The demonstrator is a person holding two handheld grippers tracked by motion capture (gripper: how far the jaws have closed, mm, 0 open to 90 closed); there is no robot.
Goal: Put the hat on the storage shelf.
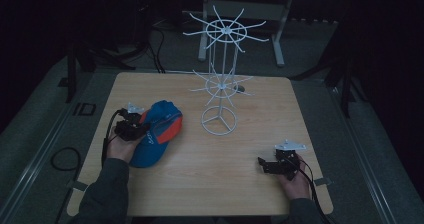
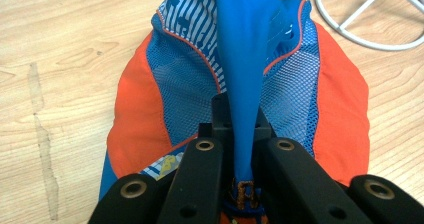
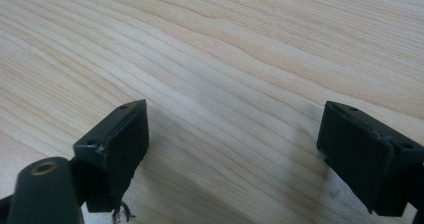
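a: fig. 1, left side. your left gripper [image 1: 134, 128] is clenched on the cap [image 1: 156, 134], pinching a fold of its smooth blue cloth [image 2: 243, 84] between the two black jaws. in the left gripper view that fold rises as a narrow, taut strip straight out from the jaw tips.

b: and the cap's make-up?

a: a soft, rounded shape of several panels: plain orange cloth on both flanks, open blue mesh either side of the pinched strip, and a blue-and-white striped lining at the far end, edged with thin orange piping. part of it lies on the wooden table [image 1: 200, 184], directly ahead of and under your left jaws.

b: the right side?

a: your right gripper [image 1: 272, 165] is released. in the right gripper view its two blunt, matte black jaws stand wide apart with nothing but pale, straight-grained wood between them. it rests low over the table, well apart from the cap.

b: what else surrounds the tongs?

a: a white wire rack [image 1: 220, 74] stands beyond both grippers, nearer your left one. it has a ring-shaped base, a thin upright stem and two tiers of radiating spokes. in the left gripper view part of the base ring [image 2: 370, 26] curves just past the cap's far right edge; whether it touches the cap you cannot tell. the rack sits between the cap and the far edge of the table. a faint streak marks the wood to the left of your left jaws.
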